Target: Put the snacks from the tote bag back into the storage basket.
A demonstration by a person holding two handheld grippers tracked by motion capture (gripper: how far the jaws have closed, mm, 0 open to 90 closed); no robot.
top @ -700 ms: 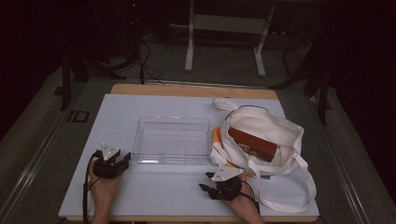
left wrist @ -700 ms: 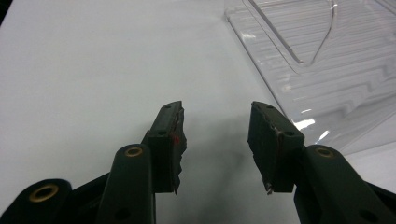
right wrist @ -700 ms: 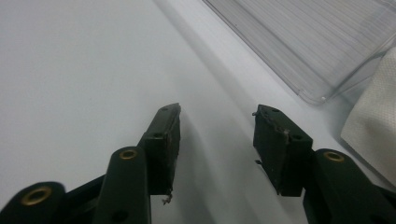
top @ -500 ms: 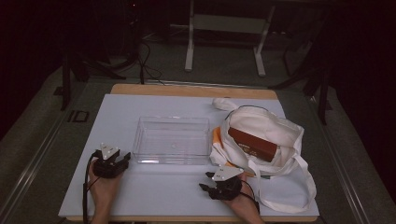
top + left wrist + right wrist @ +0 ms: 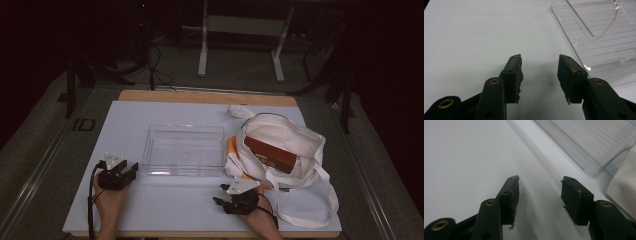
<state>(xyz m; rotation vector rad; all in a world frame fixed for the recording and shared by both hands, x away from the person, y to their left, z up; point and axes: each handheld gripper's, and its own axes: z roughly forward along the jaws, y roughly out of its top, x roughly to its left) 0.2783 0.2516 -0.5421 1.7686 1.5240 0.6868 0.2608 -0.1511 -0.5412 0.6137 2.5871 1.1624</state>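
Clear plastic tray [image 5: 183,149], empty, upright, flat at mid-table. Touching its right side, a slumped white canvas tote bag [image 5: 295,145], mouth open. Brown box [image 5: 270,155] lying tilted inside.

Glossy clear plastic tray [image 5: 184,150], matt cloth bag [image 5: 300,145], smooth white matt table [image 5: 165,205].

Nothing has visibly shifted; both hands rest where they were
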